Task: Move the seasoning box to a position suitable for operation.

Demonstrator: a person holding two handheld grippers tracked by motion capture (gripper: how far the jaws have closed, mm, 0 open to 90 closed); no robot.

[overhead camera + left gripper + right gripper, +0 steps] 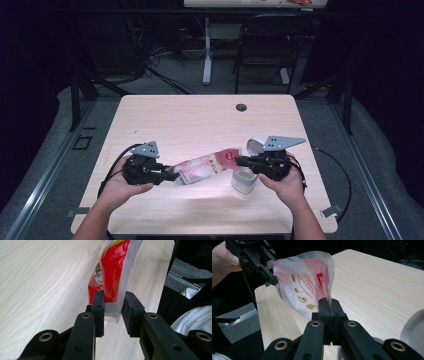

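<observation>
A red and white plastic bag (205, 167) hangs stretched between my two grippers above the wooden table (200, 120). My left gripper (174, 176) is shut on the bag's lower left end; in the left gripper view both pads (98, 307) press on the clear sealed edge of the bag (112, 272). My right gripper (237, 161) is shut on the bag's red upper right corner. In the right gripper view its jaws meet on the thin edge of the bag (304, 290), and the left gripper (270, 275) shows at the far end.
A white container (244, 182) with its lid (256, 145) flipped open stands on the table just under my right gripper. A cable hole (241, 107) lies near the far edge. Beyond the table stand a dark chair (265, 45) and a white desk leg (207, 65).
</observation>
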